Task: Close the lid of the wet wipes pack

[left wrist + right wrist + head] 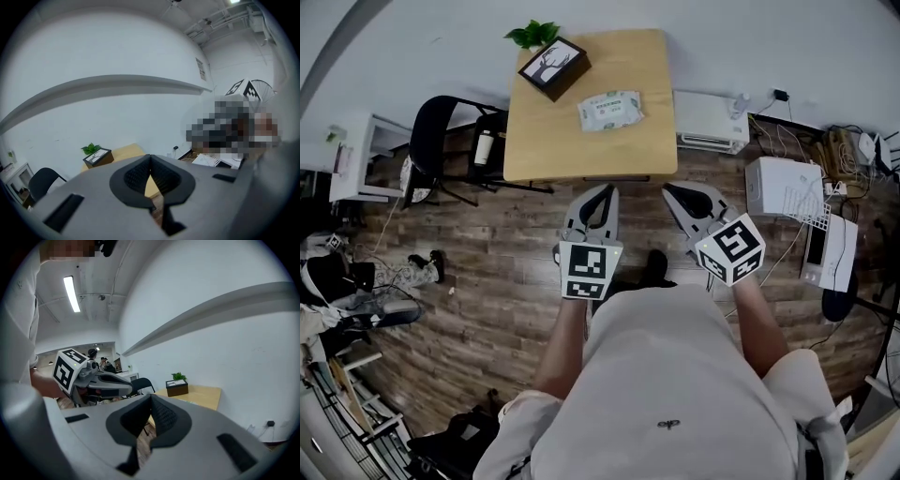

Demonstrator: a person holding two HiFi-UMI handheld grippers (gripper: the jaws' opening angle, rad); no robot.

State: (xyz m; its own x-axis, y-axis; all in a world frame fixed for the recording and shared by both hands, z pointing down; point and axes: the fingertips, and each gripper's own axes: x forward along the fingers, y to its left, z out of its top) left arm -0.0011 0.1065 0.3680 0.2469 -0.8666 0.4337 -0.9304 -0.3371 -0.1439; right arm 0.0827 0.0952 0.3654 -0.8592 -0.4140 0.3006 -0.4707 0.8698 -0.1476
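left gripper (607, 190) and right gripper (671, 188) are closed, empty, well apart from the wet wipes pack (611, 112); better come over the table (649, 155) and press the lid (607, 105) flat.

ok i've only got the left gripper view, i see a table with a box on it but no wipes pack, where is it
Observer: The head view shows it. The pack lies flat on the table, right of the box and nearer the person.
Operator: are the grippers anywhere near it
Observer: No. The left gripper and the right gripper both show short of the table's near edge, side by side over the floor, and neither touches the pack.
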